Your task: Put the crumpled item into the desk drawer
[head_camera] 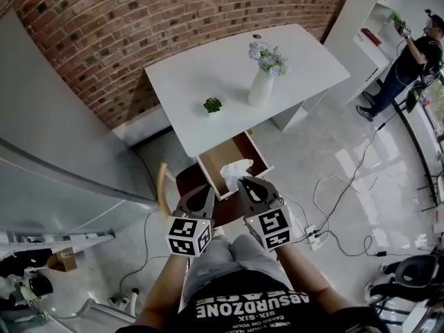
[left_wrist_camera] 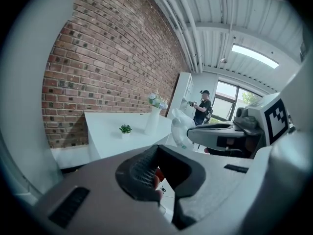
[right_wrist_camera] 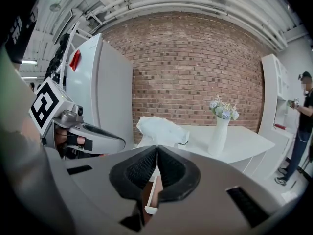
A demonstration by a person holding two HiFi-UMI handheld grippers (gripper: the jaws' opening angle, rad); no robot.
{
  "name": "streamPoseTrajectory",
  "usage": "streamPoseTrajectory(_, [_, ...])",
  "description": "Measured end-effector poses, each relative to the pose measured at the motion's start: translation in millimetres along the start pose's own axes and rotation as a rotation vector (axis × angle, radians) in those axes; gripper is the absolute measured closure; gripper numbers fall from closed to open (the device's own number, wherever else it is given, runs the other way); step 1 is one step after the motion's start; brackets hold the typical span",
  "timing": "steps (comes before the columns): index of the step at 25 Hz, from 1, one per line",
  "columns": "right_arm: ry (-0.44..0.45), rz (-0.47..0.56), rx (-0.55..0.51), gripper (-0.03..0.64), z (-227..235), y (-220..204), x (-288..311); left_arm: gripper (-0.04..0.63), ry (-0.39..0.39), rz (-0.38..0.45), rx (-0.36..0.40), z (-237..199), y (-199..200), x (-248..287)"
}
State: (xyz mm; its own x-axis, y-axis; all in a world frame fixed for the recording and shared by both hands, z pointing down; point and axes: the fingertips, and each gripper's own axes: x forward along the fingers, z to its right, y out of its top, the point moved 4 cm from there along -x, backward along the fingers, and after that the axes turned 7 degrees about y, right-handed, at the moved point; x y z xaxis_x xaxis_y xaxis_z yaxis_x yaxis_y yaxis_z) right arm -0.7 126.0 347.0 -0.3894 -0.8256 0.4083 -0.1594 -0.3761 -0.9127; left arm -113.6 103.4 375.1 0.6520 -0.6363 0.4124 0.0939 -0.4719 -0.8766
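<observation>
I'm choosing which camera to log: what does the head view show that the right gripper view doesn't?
Only the head view: the small potted plant and the power strip on the floor. Only the right gripper view: the ceiling pipes. Both: the crumpled item at the right gripper tips, the flower vase, the white desk and the left gripper.

**Grey shells, black tee**

We wear a black T-shirt with white lettering and pale grey legwear. Our left gripper and right gripper have grey shells, black ribbed pads and cubes bearing black-and-white square markers.
</observation>
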Motion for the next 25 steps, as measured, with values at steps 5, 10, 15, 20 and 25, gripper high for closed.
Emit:
streamPoseTrajectory(5, [0.002,-0.011,-0.006,0.615,2,-2,8,0.598,0.003,-0.002,-0.016,-5,0,6])
streamPoseTrajectory(10, [-0.003,-0.031,-0.011,0.615,17,-4,16,0.598,0.009,-0.002,-0.021,-7,4,15])
streamPoseTrajectory(15, [0.017,-0.046,-0.031,0.615,36,1,28,0.598,0.039,0.005,-0.035,-12,11,29])
streamPoseTrajectory(20, [0.057,-0.046,-0.053,0.615,57,10,35,0.598,0.080,0.005,-0.050,-12,21,43])
streamPoseTrajectory(25, [0.094,-0.060,-0.060,0.615,78,9,40,0.598,0.121,0.026,-0.080,-7,34,59])
